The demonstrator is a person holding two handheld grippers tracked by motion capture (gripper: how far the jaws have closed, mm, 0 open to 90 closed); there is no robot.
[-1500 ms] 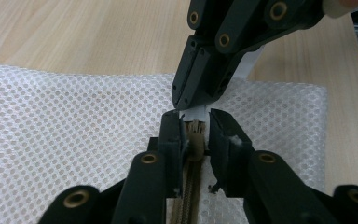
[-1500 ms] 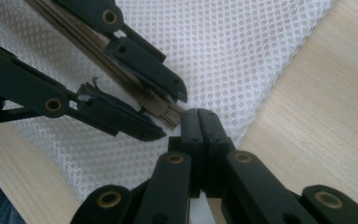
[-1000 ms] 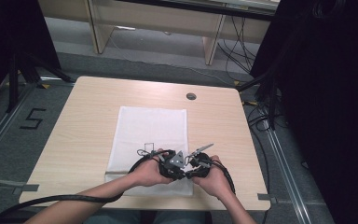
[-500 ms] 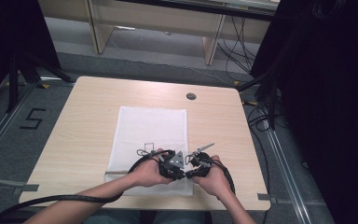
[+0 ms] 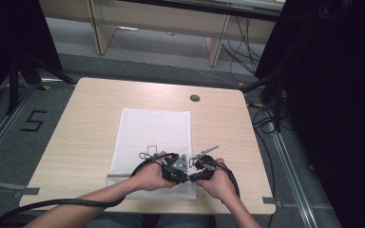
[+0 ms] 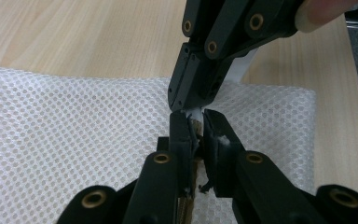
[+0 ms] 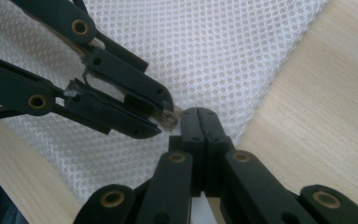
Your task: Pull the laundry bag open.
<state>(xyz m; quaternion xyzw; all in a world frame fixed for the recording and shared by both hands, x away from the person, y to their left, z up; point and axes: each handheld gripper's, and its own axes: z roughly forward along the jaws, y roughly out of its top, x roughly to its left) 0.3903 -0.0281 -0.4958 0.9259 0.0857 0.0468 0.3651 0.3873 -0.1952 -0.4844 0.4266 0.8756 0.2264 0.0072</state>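
A white mesh bag lies flat on the wooden table. Both grippers meet tip to tip at its near right corner. My left gripper is shut on a brownish strip at the bag's edge; the same strip pokes from its tips in the right gripper view. My right gripper has its jaws pressed together, and in the left gripper view a thin white tab sticks out of its tips. From above, the left gripper and right gripper almost touch.
A round grommet hole sits at the table's far right. The table's front edge runs just under the hands. Black cables trail off to the lower left. Dark curtains stand at both sides.
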